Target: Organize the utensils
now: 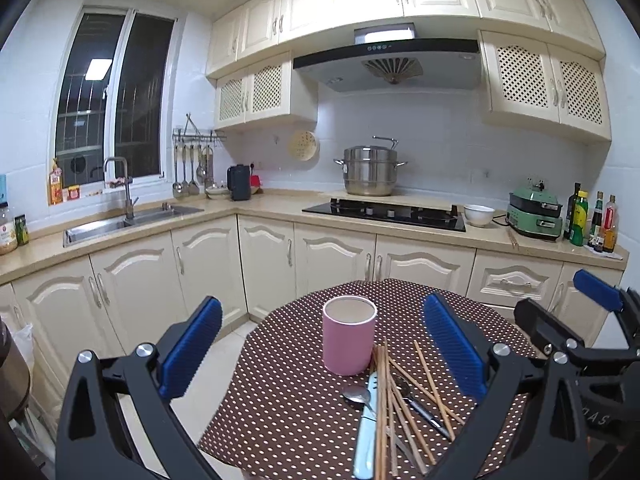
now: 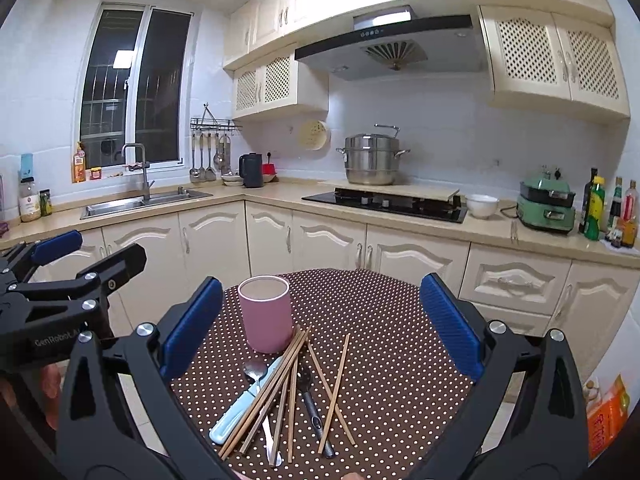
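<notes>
Pink holder cup [image 1: 349, 335] stands upright on the dotted surface [image 1: 296, 392], apparently empty as far as the rim allows; left wrist view first. Left gripper [image 1: 320, 344] hovers above the near edge, fingers [image 1: 191, 347] spread wide, nothing between them; cup sits between the pads in line of sight, not touched. Chopsticks [image 1: 384, 404] lie in a loose fan just in front of the cup, crossing a metal spoon [image 1: 357, 394], a pale blue handle [image 1: 365, 432] and a dark-handled utensil [image 1: 420, 404]; lower ends cut off by the frame. Right gripper shows at the right edge, only partly.

Right wrist view: right gripper [image 2: 320, 330] also wide apart and empty, poised over the same pile; chopsticks [image 2: 280, 384] nearest its centre line, two more [image 2: 334, 392] crossed slightly apart to the right; cup [image 2: 265, 313] behind them, touching or nearly touching the stick tips, cannot tell which.

Judgement: task at its opening, nothing in the cup yet; next move calls for lowering onto one thin stick or an outlying pair, closing narrow, lifting clear of the tangle, then tipping upright into the cup.

Hard to read: what the blue handle belongs to; the dark utensil's head; exact stick count in the overlap.
</notes>
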Motion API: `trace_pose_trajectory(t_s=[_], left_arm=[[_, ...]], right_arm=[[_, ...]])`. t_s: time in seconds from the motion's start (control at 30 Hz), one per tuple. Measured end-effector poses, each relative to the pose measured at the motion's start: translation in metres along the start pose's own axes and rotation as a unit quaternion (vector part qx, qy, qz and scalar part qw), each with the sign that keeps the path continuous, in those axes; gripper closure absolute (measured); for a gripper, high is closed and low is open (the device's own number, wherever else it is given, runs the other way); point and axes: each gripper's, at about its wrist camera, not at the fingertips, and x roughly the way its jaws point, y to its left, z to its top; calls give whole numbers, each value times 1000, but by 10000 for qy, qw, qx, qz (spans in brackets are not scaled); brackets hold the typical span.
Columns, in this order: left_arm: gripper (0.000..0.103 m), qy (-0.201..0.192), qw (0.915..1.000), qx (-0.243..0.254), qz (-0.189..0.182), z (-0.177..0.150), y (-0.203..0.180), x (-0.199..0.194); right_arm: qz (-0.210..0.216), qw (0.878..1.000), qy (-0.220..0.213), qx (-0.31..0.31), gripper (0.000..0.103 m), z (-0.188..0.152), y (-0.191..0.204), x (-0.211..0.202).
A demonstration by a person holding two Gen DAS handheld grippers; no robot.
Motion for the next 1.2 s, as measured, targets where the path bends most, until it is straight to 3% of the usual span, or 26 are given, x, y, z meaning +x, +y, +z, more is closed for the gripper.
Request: trace_pose_trajectory(t_s=[0.7, 1.2], left_arm=[[4, 336, 9990, 218, 197, 0, -26, 24], [4, 472, 9982, 243, 265, -6, -22, 39]], right_arm=[[238, 9991, 259, 229, 6, -8, -24, 21], [278, 9987, 394, 183, 6, -14, -24, 37]])
